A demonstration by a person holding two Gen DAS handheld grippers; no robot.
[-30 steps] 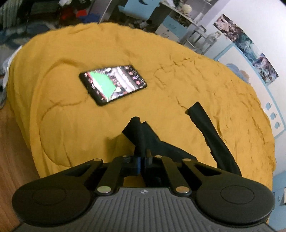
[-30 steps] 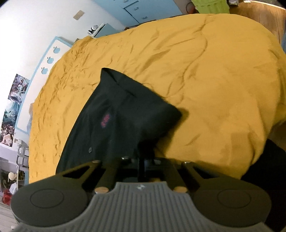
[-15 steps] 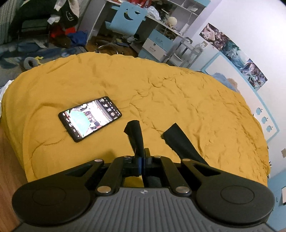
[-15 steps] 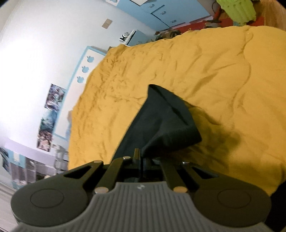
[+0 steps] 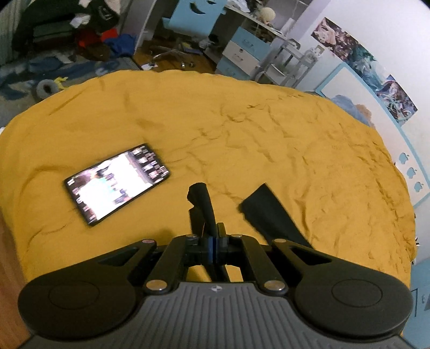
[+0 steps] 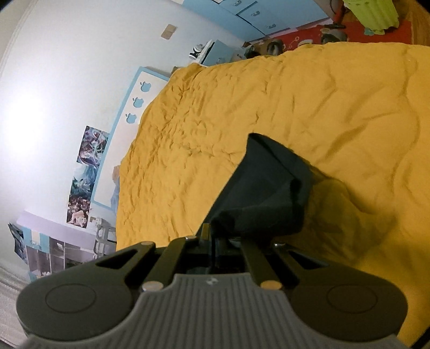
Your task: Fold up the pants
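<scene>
The black pants [image 5: 271,212] hang lifted above a bed with a yellow cover [image 5: 242,128]. My left gripper [image 5: 213,241] is shut on a narrow bunched edge of the pants [image 5: 203,201], and a second black strip hangs to its right. My right gripper [image 6: 212,241] is shut on another part of the pants [image 6: 266,190], which drapes forward in a wide fold above the cover [image 6: 336,94]. Most of the garment below both grippers is hidden.
A lit phone [image 5: 117,182] lies on the cover to the left. Beyond the bed stand a blue chair [image 5: 193,16], a cluttered floor [image 5: 53,59] and white and blue drawers [image 5: 242,51]. A wall with posters [image 6: 86,171] runs along the bed's far side.
Both grippers have risen with the pants. The cloth has lifted off the cover and shows as narrower hanging strips. The views now take in more of the room.
</scene>
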